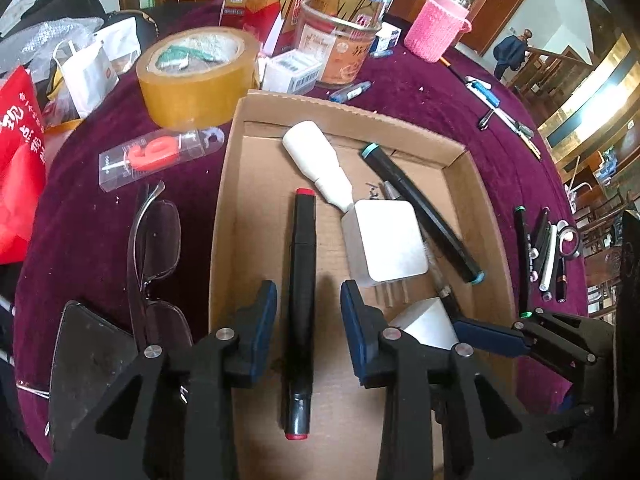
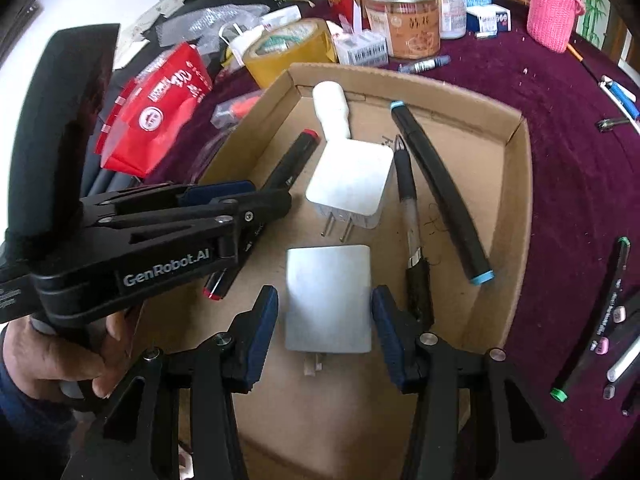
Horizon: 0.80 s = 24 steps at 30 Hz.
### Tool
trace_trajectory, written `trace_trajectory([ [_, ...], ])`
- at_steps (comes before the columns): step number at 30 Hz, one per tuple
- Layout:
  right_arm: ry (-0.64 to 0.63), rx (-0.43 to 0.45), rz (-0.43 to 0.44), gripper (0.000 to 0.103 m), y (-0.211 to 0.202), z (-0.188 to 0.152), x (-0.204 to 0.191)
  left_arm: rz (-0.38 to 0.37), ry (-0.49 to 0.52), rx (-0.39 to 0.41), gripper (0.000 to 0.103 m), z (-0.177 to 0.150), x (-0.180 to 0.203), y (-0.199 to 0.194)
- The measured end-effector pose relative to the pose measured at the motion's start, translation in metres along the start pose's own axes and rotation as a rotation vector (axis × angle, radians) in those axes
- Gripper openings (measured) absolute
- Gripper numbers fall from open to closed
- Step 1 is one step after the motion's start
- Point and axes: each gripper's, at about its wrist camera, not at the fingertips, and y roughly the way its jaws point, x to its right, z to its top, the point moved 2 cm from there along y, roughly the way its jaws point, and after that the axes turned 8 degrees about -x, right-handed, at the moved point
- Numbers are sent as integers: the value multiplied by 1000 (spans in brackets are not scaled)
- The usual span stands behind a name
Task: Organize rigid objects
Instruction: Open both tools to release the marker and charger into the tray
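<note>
A shallow cardboard box holds a black marker with red ends, a black marker with teal ends, a white bottle, a black pen and two white plug adapters. My left gripper is open, its fingers on either side of the red-ended marker. My right gripper is open, its fingers on either side of the nearer adapter.
On the maroon cloth lie a tape roll, glasses, a packaged red candle, a red bag, a tin, a pink-sleeved jar and several markers.
</note>
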Motion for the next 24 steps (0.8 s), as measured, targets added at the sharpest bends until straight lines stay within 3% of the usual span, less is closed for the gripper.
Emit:
trace_trajectory([
  [6,12,37,39,44,-31,-19,9,2,6,26,31,-8,11,-17],
  [13,97,92,90,44,-76,-59,51,-6,21,68,31,-22,39,-44],
  [19,233,156,95,44,-120,-109,113,-54,95,73,31,-35,99,-68],
  [22,328,204,110,44,-142,-137,150,-91,181,56,43,-41,147,-68],
  [24,382,224,119,44,-151,-151,171,-101,226,34,44,-39,178,-59],
])
